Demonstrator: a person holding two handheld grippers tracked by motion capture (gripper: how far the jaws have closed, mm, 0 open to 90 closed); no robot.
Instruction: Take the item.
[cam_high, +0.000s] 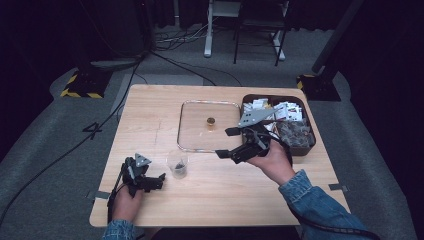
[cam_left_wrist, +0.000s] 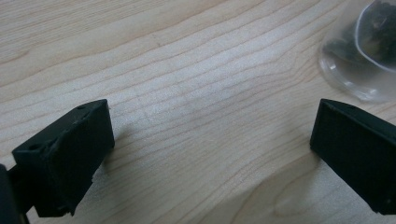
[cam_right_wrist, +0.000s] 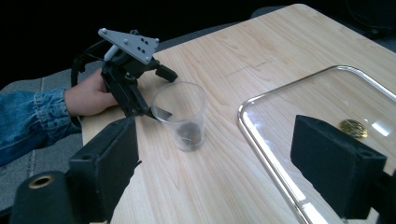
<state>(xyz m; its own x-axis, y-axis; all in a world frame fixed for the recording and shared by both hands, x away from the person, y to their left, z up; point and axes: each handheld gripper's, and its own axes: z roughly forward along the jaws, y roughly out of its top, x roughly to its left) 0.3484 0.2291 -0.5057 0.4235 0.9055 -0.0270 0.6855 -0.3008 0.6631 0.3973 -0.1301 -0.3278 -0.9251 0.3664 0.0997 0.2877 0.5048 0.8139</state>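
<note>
Clear plastic cup (cam_high: 177, 164), dark lump in bottom, upright near table's (cam_high: 150, 107) front-left edge. Left gripper (cam_high: 155, 181) just beside it, jaws wide, empty. Right gripper (cam_high: 227, 143) jaws wide, empty, at front-right corner of rounded glass tray (cam_high: 190, 142) bearing gold disc (cam_high: 211, 121).

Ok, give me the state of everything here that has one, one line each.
Cup: upright, dark bits at the bottom.
Tray: flat, one gold piece inside.
Bin: full of packets.
Left tool: open, beside the cup.
Right tool: open, holding nothing, over the tray's edge.
</note>
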